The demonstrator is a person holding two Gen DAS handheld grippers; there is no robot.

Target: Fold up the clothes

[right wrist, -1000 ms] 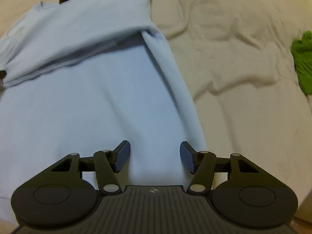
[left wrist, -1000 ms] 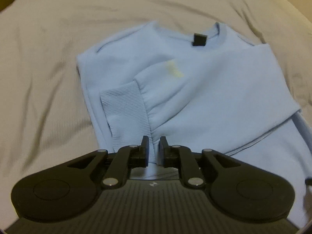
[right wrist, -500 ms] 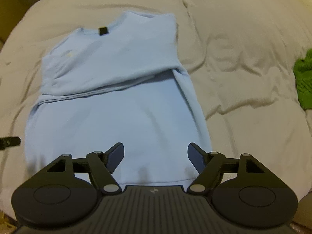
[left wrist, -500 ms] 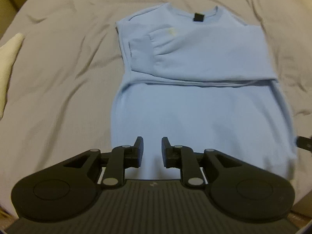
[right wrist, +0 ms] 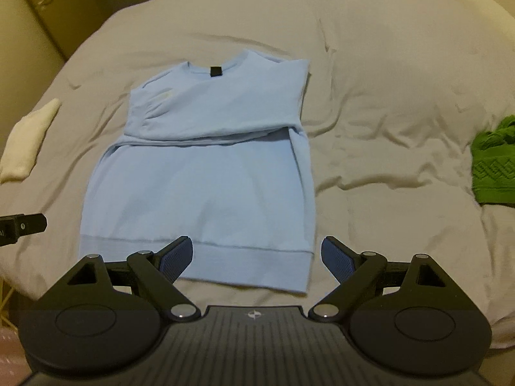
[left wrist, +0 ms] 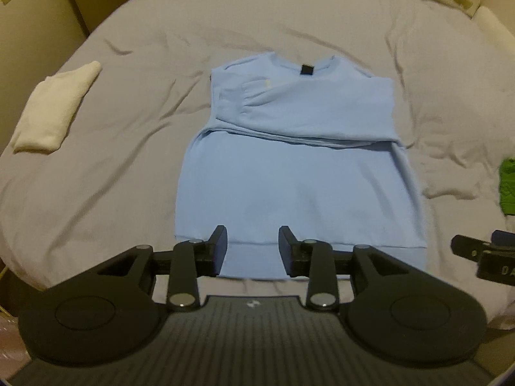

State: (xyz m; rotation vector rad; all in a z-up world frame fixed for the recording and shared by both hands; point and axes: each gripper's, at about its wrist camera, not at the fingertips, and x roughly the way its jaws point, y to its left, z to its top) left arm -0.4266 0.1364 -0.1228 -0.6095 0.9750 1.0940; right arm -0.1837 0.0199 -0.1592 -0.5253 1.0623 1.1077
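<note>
A light blue sweatshirt (left wrist: 296,173) (right wrist: 206,173) lies flat on the grey bed, collar far, both sleeves folded across the chest. My left gripper (left wrist: 252,244) hovers above the hem, its jaws opening with a moderate gap and nothing between them. My right gripper (right wrist: 257,257) hangs over the hem's right corner, jaws opening wide and empty. The right gripper's tip (left wrist: 476,252) shows at the right edge of the left wrist view. The left gripper's tip (right wrist: 22,226) shows at the left edge of the right wrist view.
A folded white cloth (left wrist: 54,109) (right wrist: 27,138) rests on the bed at the left. A green knitted garment (right wrist: 494,167) (left wrist: 508,186) lies at the right. The grey bed sheet (left wrist: 96,177) is wrinkled. Cupboard doors (right wrist: 38,16) stand behind at the left.
Both grippers have risen and pulled back from the sweatshirt toward its hem, so the whole garment now shows. The left jaws widened from nearly shut; the right jaws spread further.
</note>
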